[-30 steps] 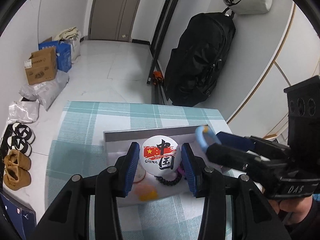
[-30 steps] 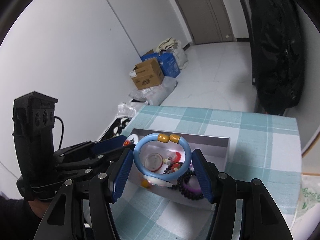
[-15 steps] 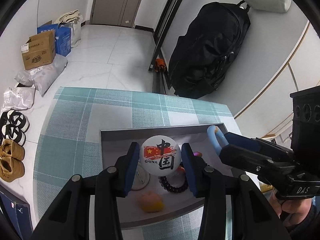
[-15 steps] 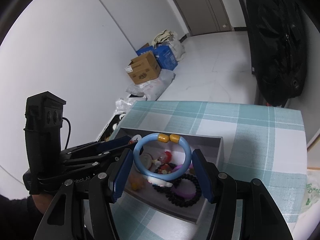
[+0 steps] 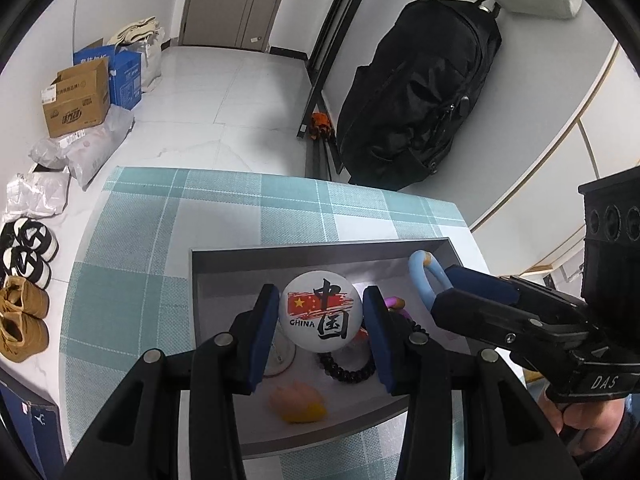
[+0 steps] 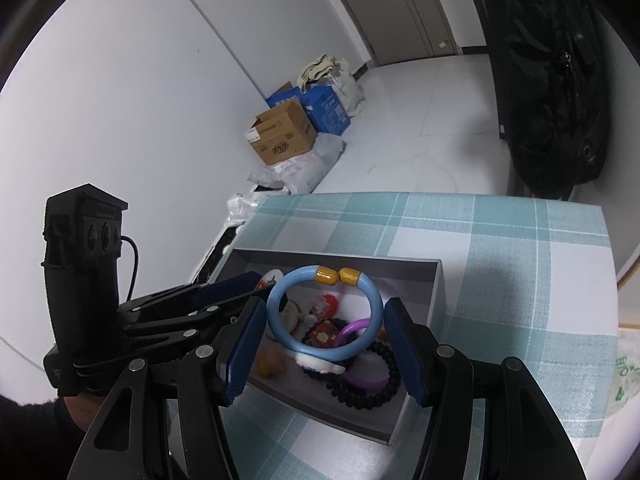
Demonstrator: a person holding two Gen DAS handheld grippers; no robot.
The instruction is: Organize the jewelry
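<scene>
My left gripper (image 5: 320, 316) is shut on a round white badge (image 5: 320, 314) printed with a red flag and "CHINA", held above the grey box (image 5: 316, 254). My right gripper (image 6: 326, 330) is shut on a light blue bangle (image 6: 276, 300) with two yellow beads, also above the grey box (image 6: 438, 292); the bangle shows in the left wrist view (image 5: 424, 284) too. In the box lie a black bead bracelet (image 6: 368, 390), a purple ring (image 6: 354, 328), a red charm (image 6: 320, 334) and a yellow-pink piece (image 5: 298, 402).
The box sits on a teal checked tablecloth (image 5: 140, 248) on a small table. A black backpack (image 5: 420, 92) leans on the wall beyond. Cardboard boxes (image 5: 76, 98), bags and shoes (image 5: 24, 312) lie on the floor at left.
Both grippers rose and pulled back with their items, so more of the box and its contents shows below them. Both grips are unchanged.
</scene>
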